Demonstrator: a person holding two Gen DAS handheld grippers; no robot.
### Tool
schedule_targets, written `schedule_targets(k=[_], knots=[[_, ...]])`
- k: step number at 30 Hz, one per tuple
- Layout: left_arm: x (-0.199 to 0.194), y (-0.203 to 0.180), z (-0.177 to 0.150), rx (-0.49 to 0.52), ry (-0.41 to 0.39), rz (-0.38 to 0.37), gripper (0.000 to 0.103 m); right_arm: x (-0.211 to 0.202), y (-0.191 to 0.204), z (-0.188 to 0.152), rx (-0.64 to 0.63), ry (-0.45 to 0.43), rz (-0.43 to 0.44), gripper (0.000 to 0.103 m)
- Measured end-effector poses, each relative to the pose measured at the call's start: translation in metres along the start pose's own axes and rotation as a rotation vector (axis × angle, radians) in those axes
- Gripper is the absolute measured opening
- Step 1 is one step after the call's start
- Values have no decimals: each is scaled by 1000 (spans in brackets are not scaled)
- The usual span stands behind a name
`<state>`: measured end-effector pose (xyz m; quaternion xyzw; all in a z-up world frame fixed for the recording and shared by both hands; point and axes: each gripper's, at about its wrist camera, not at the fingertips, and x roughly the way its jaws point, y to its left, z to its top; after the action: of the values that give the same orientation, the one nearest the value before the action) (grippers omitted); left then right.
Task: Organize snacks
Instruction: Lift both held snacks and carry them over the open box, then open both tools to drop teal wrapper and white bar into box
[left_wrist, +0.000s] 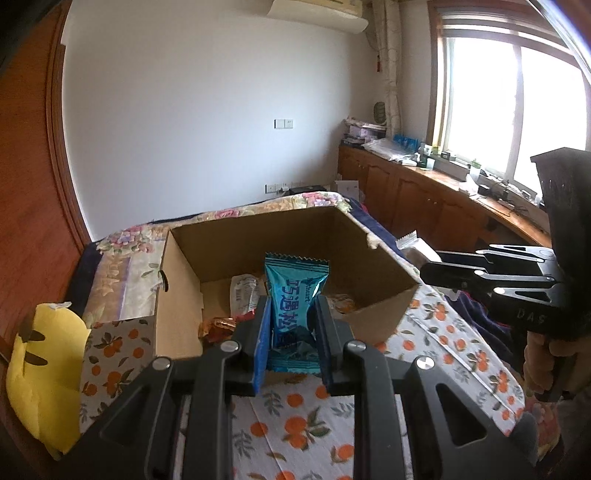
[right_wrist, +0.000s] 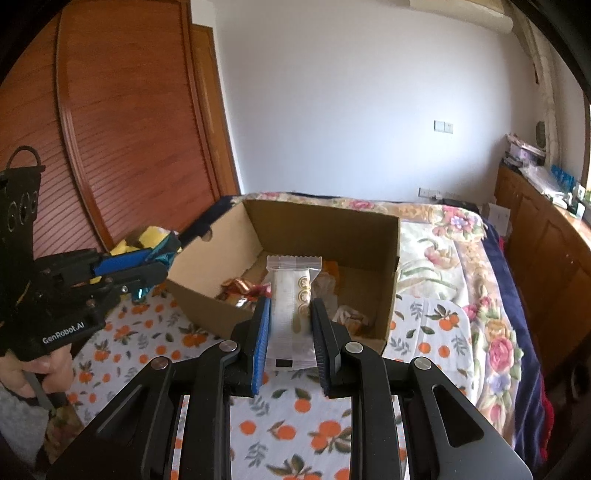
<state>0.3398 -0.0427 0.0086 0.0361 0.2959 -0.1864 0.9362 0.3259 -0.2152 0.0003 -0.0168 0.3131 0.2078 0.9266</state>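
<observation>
My left gripper (left_wrist: 291, 314) is shut on a blue snack packet (left_wrist: 293, 306), held upright just in front of the open cardboard box (left_wrist: 181, 258). My right gripper (right_wrist: 288, 314) is shut on a white snack packet (right_wrist: 291, 295) with gold round marks, held before the same cardboard box (right_wrist: 391, 280). Several wrapped snacks (right_wrist: 240, 288) lie on the box floor. From the left wrist view the right gripper (left_wrist: 428, 269) shows at the right with the white packet's end (left_wrist: 410, 240) sticking out. From the right wrist view the left gripper (right_wrist: 155, 269) shows at the left.
The box rests on a bed with an orange-print cloth (left_wrist: 295, 417) over a floral bedspread (right_wrist: 458, 236). A yellow plush toy (left_wrist: 40, 369) lies at the left beside a wooden wardrobe (right_wrist: 122, 129). Wooden cabinets (left_wrist: 424, 199) with clutter run under the window at the right.
</observation>
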Motion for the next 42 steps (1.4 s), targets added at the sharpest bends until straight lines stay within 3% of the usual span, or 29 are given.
schedule_targets(k=[12,22,25,27,31,42], knots=[[68,26,3,-3,65,9,21,86,-26,-2,36,90,-2,20],[92,43,-2,-37,97,2,23,115,-32,3,79,111,-30,21],[91,42,-3,-27,96,14,28,119,-30,3,68,114,-42,24],[87,40,-4,-13,92,35,34,121,-28,3,61,120,-57,32],[77,34,-5,-13,92,41,37,114,-24,4,51,112,-76,52],[-11,7,-6,0,9,73,44,21,2,-3,60,5,-72,54]])
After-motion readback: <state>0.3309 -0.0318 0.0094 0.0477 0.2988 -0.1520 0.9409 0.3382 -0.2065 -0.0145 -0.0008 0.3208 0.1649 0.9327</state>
